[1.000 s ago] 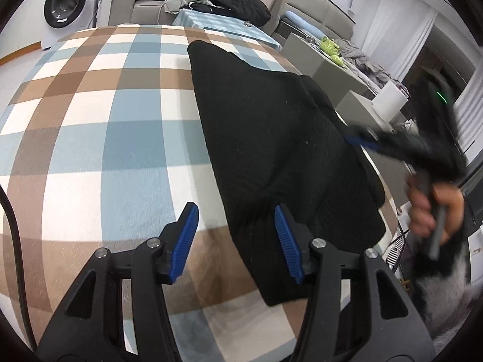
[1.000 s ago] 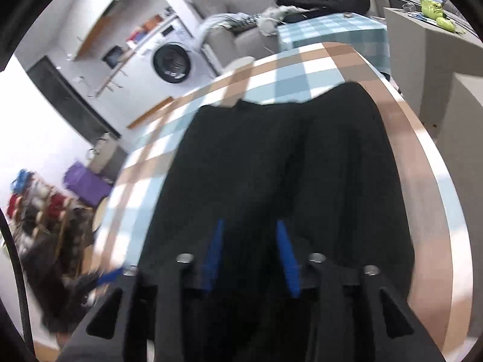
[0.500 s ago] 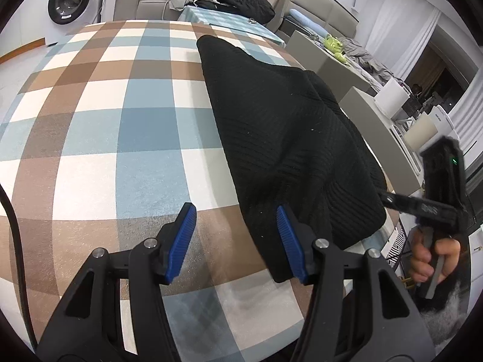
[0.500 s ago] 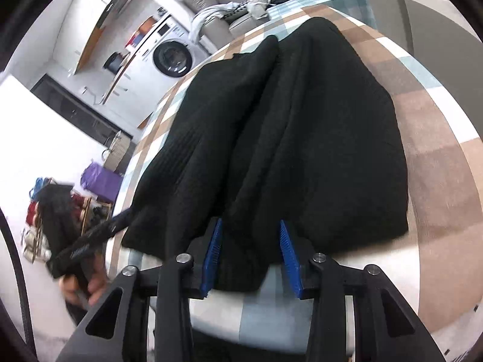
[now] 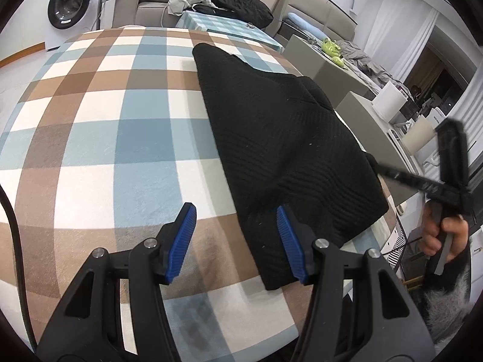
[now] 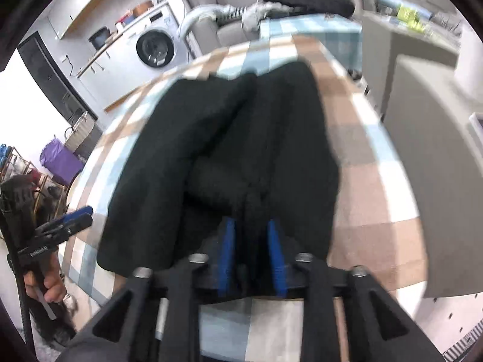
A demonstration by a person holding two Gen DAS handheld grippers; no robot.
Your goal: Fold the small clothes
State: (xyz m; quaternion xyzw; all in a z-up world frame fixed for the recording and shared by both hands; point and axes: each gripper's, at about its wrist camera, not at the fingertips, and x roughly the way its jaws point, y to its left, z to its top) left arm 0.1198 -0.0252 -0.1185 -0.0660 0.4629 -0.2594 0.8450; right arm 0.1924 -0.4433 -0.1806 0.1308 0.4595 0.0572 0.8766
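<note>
Right gripper (image 6: 251, 238) pinches garment (image 5: 280, 138) at near table (image 5: 90, 126) edge; left gripper (image 5: 237, 241) spread. Lift evenly, keep fold aligned.

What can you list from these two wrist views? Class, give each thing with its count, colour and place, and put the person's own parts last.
knit garment: one, black, lying on the table's right side
checked tablecloth: one, brown, blue and white, covering the table
washing machine: one, white, far left
sofa: one, grey, behind the table, clothes piled on it
left gripper: one, black with blue fingers, open at the garment's near edge
right gripper: one, black with blue fingers, garment bunched between them, just been closing
right hand: one, on the handle
</note>
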